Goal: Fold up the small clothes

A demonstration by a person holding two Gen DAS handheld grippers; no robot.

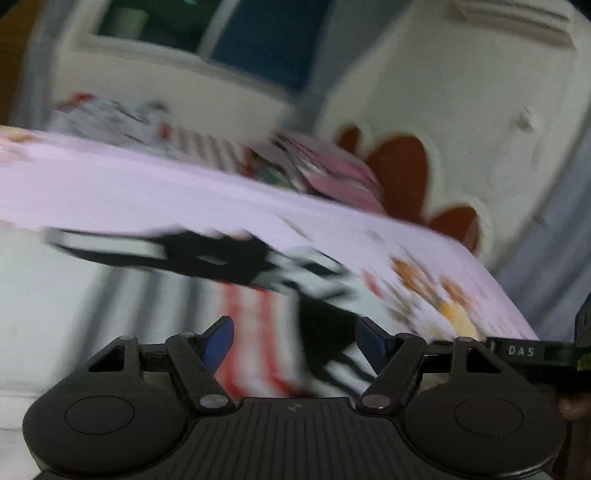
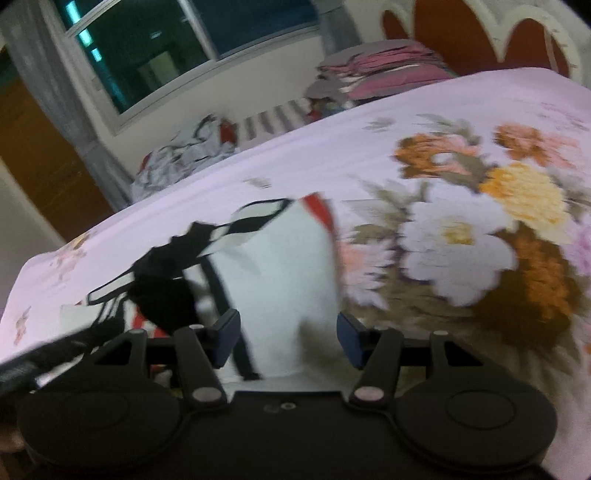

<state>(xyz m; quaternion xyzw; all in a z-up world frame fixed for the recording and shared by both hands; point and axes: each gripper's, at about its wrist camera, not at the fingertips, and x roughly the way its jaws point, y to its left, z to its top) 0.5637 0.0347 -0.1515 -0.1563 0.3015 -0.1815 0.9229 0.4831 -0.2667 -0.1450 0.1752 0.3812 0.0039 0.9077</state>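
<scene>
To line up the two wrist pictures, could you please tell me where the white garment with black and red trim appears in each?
Left wrist: the white garment with black and red trim lies low and central, just beyond the open left gripper.
Right wrist: it lies centre-left, ahead of the open right gripper.
Shared landmark: the folded pink pile of clothes at the bed's far edge.

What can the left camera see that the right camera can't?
Only the left camera shows the white wall air conditioner and the other tool's black bar marked DAS. Only the right camera shows the big flower bunch printed on the bed sheet, and the brown door. Both show the white garment with black and red trim lying on the pink sheet, the window, and open tongs, left and right.
</scene>
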